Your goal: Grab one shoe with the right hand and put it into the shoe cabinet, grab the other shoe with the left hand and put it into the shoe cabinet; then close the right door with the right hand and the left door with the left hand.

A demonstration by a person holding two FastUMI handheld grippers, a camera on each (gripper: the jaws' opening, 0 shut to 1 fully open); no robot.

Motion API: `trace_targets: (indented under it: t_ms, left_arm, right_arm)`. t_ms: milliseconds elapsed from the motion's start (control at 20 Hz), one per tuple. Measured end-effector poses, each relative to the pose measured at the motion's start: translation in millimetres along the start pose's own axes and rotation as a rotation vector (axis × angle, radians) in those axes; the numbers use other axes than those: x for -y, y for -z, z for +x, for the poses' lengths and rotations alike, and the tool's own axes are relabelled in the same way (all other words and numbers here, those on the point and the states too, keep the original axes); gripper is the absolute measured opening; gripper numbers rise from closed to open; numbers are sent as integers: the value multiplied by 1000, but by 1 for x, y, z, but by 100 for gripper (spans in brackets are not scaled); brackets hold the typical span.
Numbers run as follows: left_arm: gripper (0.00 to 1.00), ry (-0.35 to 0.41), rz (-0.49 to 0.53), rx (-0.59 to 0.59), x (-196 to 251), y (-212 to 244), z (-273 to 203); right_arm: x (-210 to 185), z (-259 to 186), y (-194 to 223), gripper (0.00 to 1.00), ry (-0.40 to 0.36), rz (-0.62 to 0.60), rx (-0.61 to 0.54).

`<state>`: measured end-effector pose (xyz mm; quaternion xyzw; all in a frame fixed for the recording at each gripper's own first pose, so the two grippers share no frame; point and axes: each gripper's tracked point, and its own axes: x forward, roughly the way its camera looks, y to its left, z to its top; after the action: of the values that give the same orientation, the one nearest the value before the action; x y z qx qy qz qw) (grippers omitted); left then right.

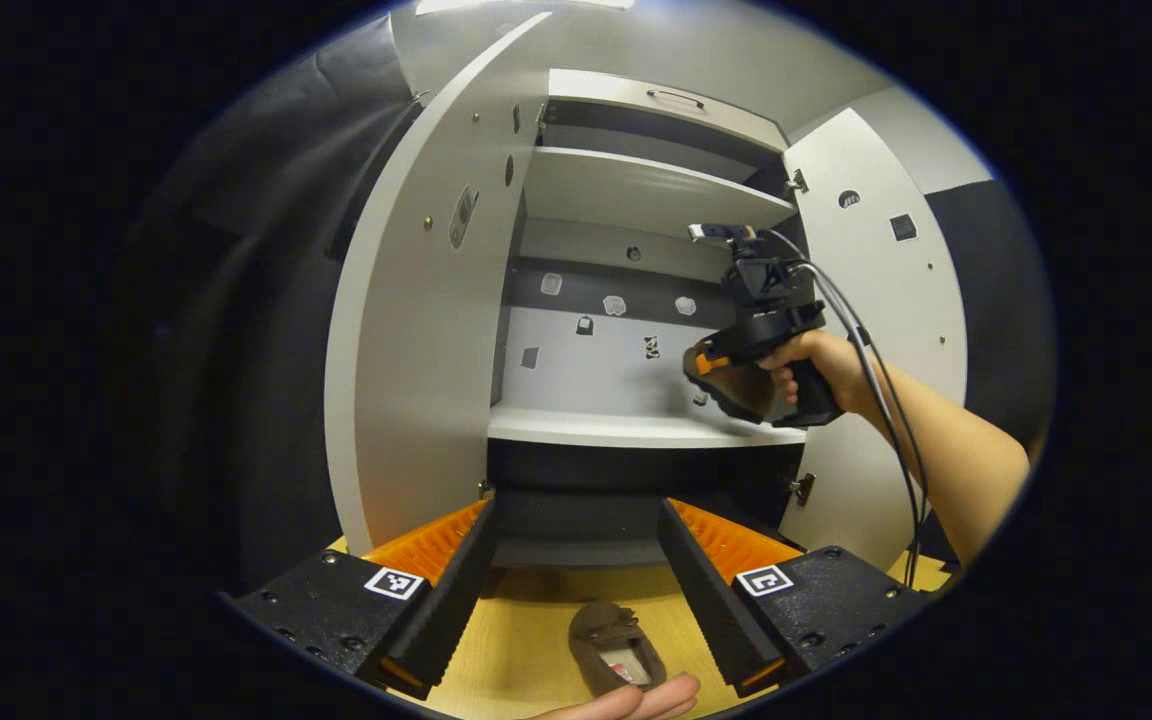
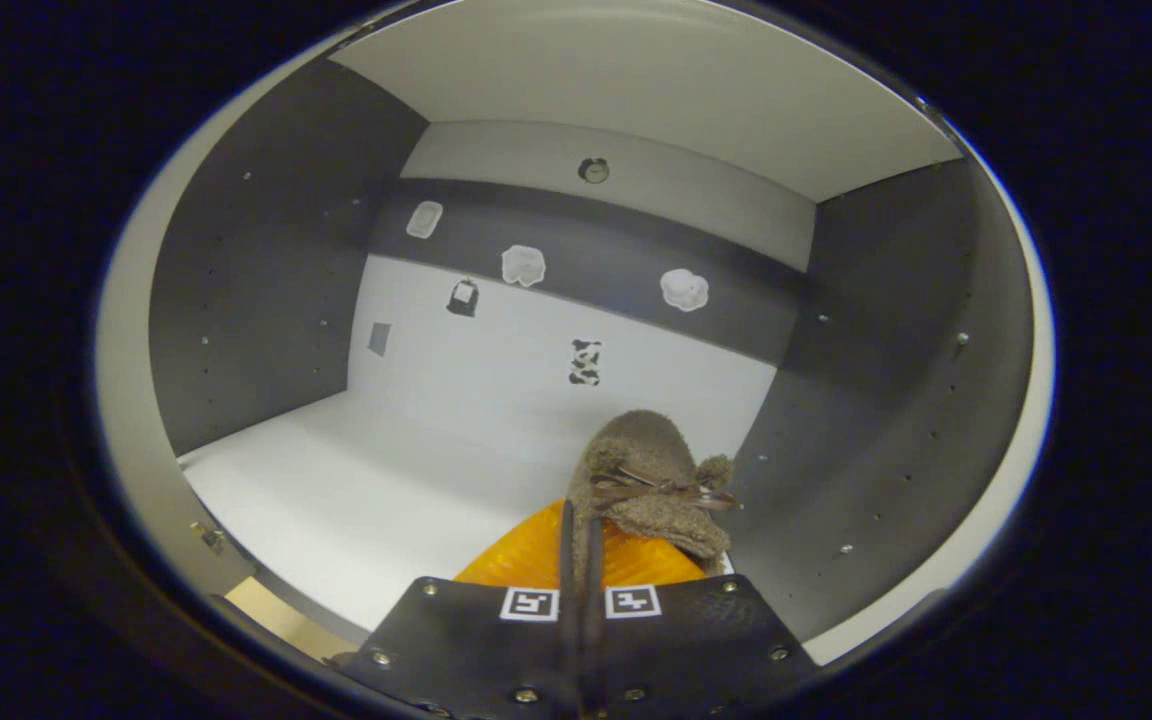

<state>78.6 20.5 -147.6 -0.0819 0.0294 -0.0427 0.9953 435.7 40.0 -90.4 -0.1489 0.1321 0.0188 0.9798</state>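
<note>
Your left gripper (image 1: 576, 590) sits nearest, jaws wide apart, nothing between them, aimed down at the second shoe (image 1: 616, 648) lying on the wooden floor (image 1: 526, 630) just in front of the cabinet (image 1: 636, 300). That shoe lies between the fingers' line but below them, not touched.

Farther in, your right gripper (image 2: 581, 560) has its jaws pressed together on the heel edge of the first shoe (image 2: 651, 480), toe pointing into the cabinet, held over the right side of the white shelf (image 2: 356, 490).

Risks, as I judge them:
- Grip is on a thin soft edge; the shoe droops, so it could slip out before you set it down.
- Shoe is close to the right inner wall (image 2: 866, 400); a nudge there could twist it in the jaws.
- Release too near the shelf's front lip and it may tip out, or block the right door (image 1: 876, 330) later.

Pose: in the left gripper view your right hand (image 1: 821, 365) is reaching in level at shelf height, forearm coming from the near right, cable trailing below. Both doors stand open; left door (image 1: 416, 330) swung well out.
</note>
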Motion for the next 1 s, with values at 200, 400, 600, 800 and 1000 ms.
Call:
trace_targets:
  t_ms: [200,400,600,800,1000]
  left_arm:
    - [98,-2,10,-8,2,5,2]
    - [98,7,4,-32,7,15,6]
    - [98,-29,36,-55,1,31,10]
    - [98,-7,-7,-114,5,60,15]
    - [98,11,-27,-202,6,100,19]
  right_arm:
    - [-1,21,13,6,31,-45,-28]
    - [1,24,15,17,35,-33,-41]
    - [-7,11,13,56,-34,84,-52]
    - [7,-15,-14,70,-22,145,47]
    - [19,-65,-39,73,-32,208,137]
